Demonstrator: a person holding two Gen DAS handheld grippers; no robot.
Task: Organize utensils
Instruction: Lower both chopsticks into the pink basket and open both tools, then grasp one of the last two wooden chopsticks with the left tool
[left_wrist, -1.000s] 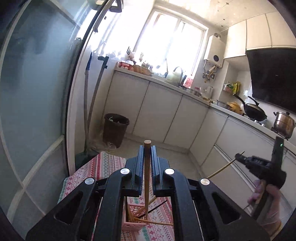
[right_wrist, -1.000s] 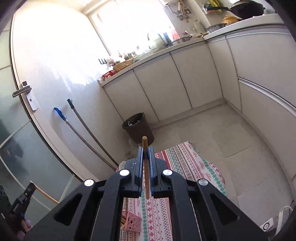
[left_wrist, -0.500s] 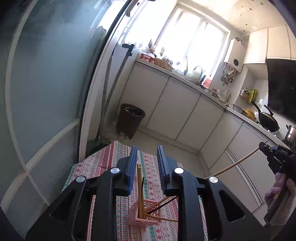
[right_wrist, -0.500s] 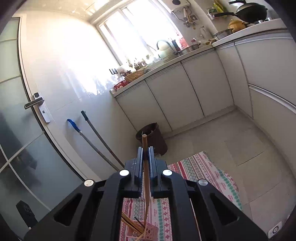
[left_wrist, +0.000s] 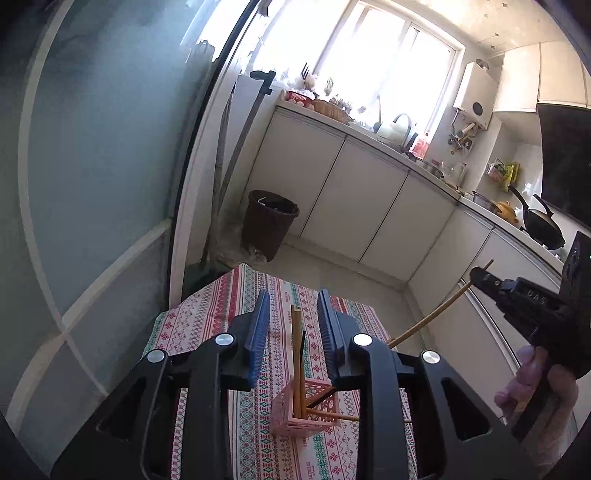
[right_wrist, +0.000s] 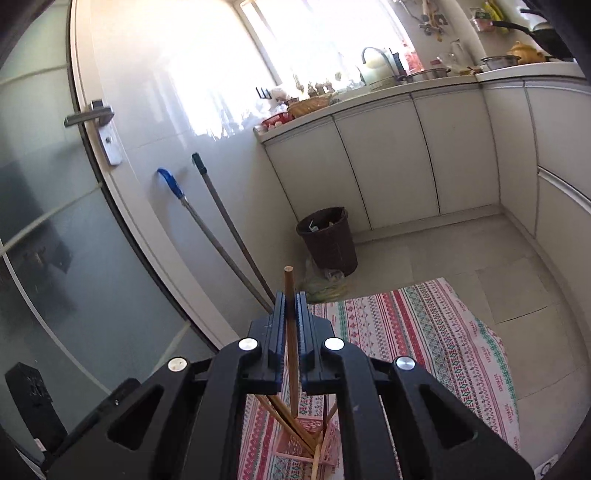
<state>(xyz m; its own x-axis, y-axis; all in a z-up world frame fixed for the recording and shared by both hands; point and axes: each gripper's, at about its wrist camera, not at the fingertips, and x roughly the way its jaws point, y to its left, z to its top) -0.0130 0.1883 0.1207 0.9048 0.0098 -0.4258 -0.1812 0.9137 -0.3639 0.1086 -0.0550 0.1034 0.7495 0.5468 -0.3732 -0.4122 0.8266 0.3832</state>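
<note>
A pink lattice basket (left_wrist: 306, 413) stands on a patterned tablecloth (left_wrist: 221, 310) and holds several chopsticks, wooden and black. My left gripper (left_wrist: 293, 314) is open above the basket, with a wooden chopstick (left_wrist: 296, 354) standing loose between its jaws in the basket. My right gripper (right_wrist: 291, 306) is shut on a wooden chopstick (right_wrist: 291, 350), held upright with its lower tip just above the basket (right_wrist: 306, 443). In the left wrist view the right gripper (left_wrist: 480, 277) is at the right, its chopstick (left_wrist: 436, 317) slanting down toward the basket.
A dark bin (right_wrist: 328, 240) stands on the floor past the table. Two mop handles (right_wrist: 221, 229) lean on the wall by a glass door (right_wrist: 44, 221). White cabinets (left_wrist: 351, 206) run along the back and right.
My left gripper has opened and let its chopstick drop into the basket, then drawn back a little. My right gripper has brought its chopstick over the basket.
</note>
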